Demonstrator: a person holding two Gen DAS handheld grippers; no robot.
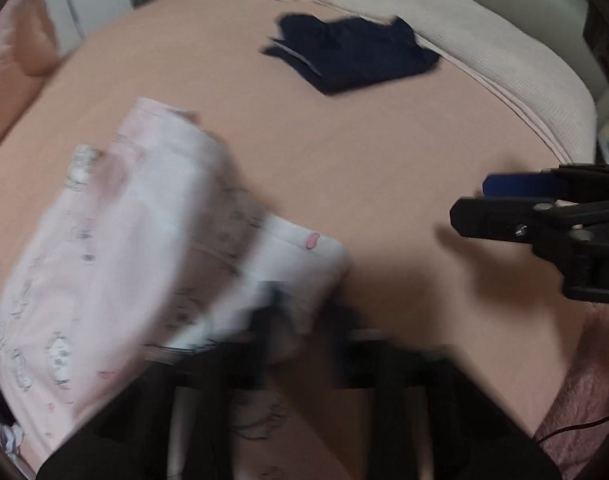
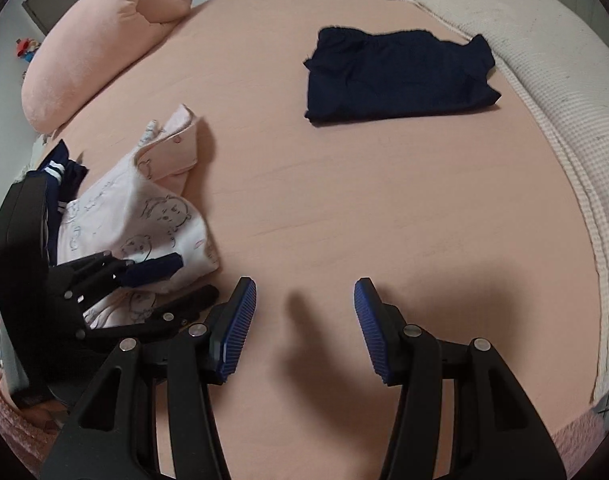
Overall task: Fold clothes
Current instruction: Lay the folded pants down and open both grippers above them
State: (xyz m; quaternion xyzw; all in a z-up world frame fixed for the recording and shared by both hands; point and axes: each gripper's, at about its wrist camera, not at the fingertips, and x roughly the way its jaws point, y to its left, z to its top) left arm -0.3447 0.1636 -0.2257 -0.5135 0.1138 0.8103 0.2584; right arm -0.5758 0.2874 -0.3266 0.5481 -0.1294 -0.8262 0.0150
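Right gripper [image 2: 304, 320]: released, nothing between its pads, over bare pink bed sheet [image 2: 344, 200] at the near edge.
Left gripper [image 2: 184, 276]: clenched on the pale pink cartoon-print garment [image 2: 160, 216], crumpled, near-left.
Navy garment [image 2: 396, 76]: folded flat, far side beside cream blanket [image 2: 544, 100].

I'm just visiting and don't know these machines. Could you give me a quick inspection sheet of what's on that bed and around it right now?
Surface: bed sheet, peach, mostly bare in the middle.
Job's things: printed pink garment, rumpled, at the left; navy garment, folded, farther back.
Clutter: dark striped clothing beside the pink one.
Grippers: left gripper shut on the printed pink garment; right gripper open, nothing between its fingers.
Cables: thin dark cable at the lower right edge.
Surroundings: pink pillow, cream blanket along the far side.
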